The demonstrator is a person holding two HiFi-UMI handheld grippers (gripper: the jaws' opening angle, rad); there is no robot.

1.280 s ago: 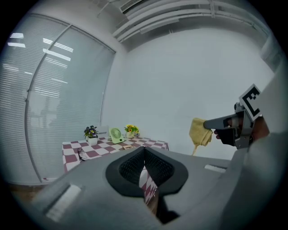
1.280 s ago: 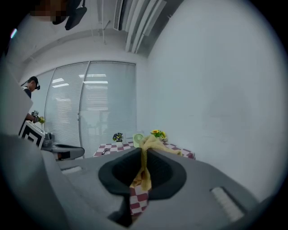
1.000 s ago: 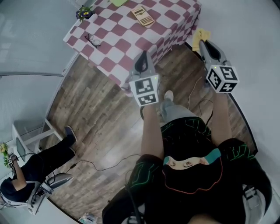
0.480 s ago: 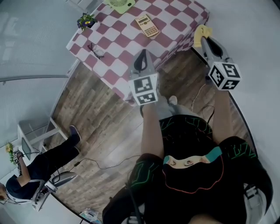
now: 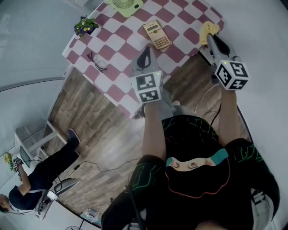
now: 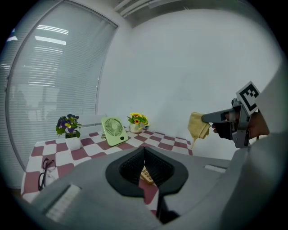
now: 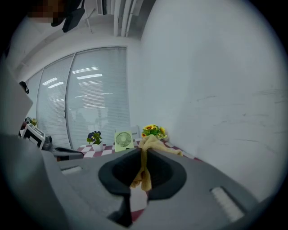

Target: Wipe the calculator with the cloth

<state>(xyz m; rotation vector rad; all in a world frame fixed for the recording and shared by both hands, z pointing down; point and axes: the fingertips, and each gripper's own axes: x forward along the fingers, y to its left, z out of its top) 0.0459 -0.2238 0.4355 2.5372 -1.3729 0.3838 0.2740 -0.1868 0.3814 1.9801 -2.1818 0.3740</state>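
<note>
Room: wood floor (image 5: 90,121), white walls, and a wide window with blinds in the left gripper view.
Table (image 5: 121,45): covered in red-and-white checks, standing at the far end of the floor.
Seated person (image 5: 40,175): low at the left, well apart from the table.
Left gripper (image 5: 145,53): held above the near part of the table; its jaws are closed together with nothing between them.
Right gripper (image 5: 211,38): at the table's right edge, jaws clamped on the cloth.
Fan (image 5: 124,4): pale green, at the far edge.
Calculator (image 5: 157,34): tan, slim, dark screen at its far end with rows of keys below; lies flat and slightly askew, just ahead of the left gripper, between the two grippers.
Cloth (image 5: 208,30): yellow, crumpled, bunched at the right jaw tips and hanging down between them.
Potted flowers (image 5: 84,26): purple, at the left corner.
Glasses (image 5: 97,61): dark-framed, near the left edge.
</note>
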